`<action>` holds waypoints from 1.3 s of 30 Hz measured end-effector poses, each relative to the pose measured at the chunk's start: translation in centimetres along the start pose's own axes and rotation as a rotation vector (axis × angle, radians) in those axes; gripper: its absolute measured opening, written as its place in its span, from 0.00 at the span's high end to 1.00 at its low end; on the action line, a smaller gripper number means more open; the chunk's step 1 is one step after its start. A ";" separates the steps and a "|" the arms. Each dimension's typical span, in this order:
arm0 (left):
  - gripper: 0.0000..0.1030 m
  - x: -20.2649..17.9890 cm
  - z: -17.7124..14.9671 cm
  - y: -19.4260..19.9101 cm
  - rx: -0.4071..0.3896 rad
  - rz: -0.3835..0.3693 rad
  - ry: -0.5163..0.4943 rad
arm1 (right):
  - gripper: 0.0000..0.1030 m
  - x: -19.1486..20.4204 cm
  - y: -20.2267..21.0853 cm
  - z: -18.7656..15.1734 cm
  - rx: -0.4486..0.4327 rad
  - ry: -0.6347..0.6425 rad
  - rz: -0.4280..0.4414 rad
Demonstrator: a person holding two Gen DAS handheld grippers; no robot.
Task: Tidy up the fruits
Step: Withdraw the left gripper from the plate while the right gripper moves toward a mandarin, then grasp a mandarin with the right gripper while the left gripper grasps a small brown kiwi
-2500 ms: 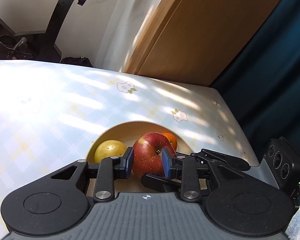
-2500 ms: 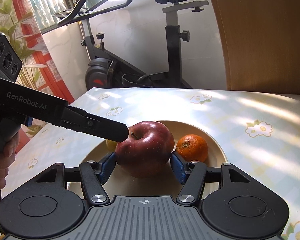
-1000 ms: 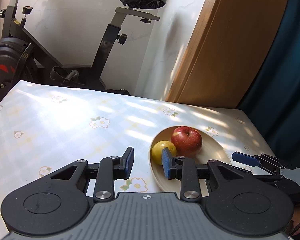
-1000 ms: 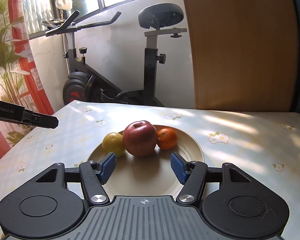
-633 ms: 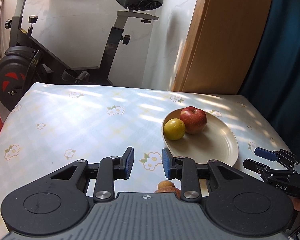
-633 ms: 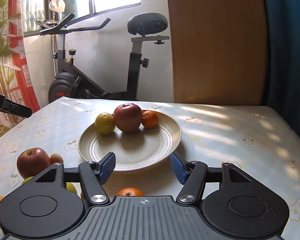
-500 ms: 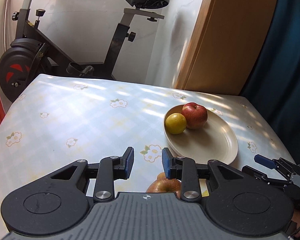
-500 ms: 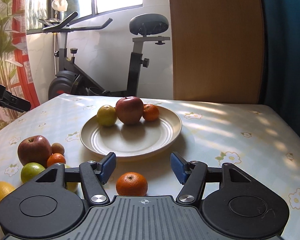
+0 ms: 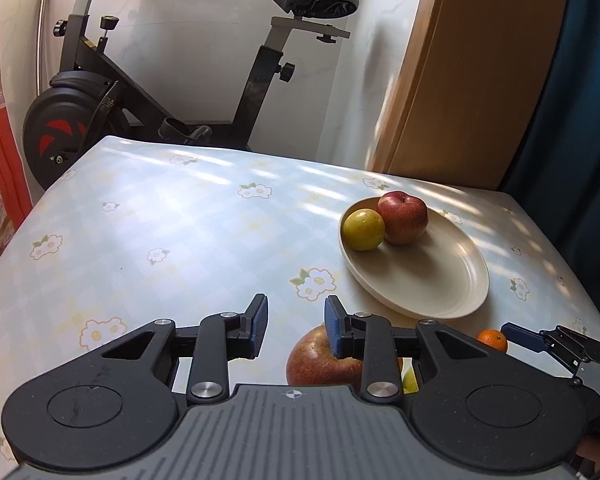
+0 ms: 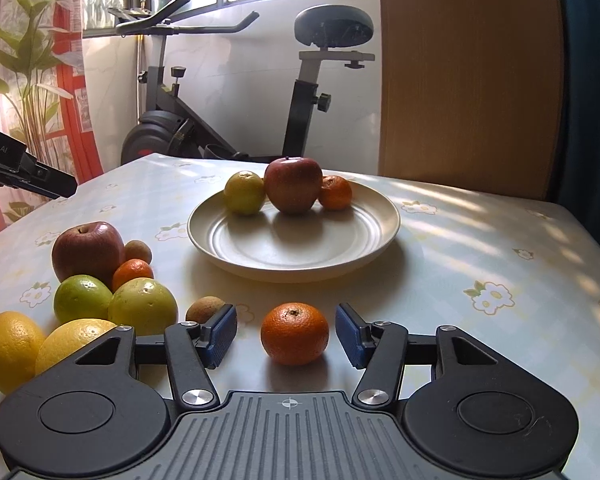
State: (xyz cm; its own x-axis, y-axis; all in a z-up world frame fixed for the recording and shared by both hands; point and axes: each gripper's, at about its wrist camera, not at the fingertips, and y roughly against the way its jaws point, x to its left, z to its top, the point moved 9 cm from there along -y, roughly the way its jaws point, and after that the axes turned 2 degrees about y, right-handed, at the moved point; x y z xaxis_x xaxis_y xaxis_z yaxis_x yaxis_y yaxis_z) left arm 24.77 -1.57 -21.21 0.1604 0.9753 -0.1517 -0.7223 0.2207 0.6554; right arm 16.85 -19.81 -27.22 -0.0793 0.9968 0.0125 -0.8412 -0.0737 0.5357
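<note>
Flanking tangerine (image 10: 294, 333), right gripper (image 10: 286, 334) jaws apart

two apples (image 10: 293, 185), three mandarins (image 10: 294, 333), one plate (image 10: 376, 227)

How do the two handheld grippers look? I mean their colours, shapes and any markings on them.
Both look alike. The left gripper and the right gripper have matte black bodies, a grey ribbed centre plate bearing a small crosshair mark, round black discs at each side, silver pivot screws, and angular black linkage arms ending in blue ribbed pads. In the right wrist view, the left gripper's side shows white lettering ending "Robot.AI".
</note>
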 end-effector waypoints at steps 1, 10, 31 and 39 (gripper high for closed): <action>0.68 0.1 -0.2 0.1 -0.001 0.014 0.006 | 0.50 -0.1 -0.1 -0.1 0.002 -0.006 0.000; 0.65 1.5 -0.6 -0.1 0.015 0.042 0.053 | 0.59 -1.1 -0.3 -0.5 0.029 -0.093 0.058; 0.54 0.2 -0.1 -3.1 0.148 0.016 -0.052 | 0.66 -1.8 -0.1 -0.5 0.007 -0.134 0.059; 0.55 -0.4 1.3 -6.6 0.352 -0.119 0.051 | 0.66 -2.0 0.1 -0.5 -0.003 -0.152 0.061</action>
State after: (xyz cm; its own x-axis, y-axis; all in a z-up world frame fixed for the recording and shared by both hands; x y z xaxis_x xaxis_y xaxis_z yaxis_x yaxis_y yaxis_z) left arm 30.32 -3.43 -24.52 0.1891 0.9431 -0.2733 -0.4233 0.3295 0.8440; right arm 16.71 -21.87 -27.63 -0.0486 0.9838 0.1723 -0.8391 -0.1338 0.5273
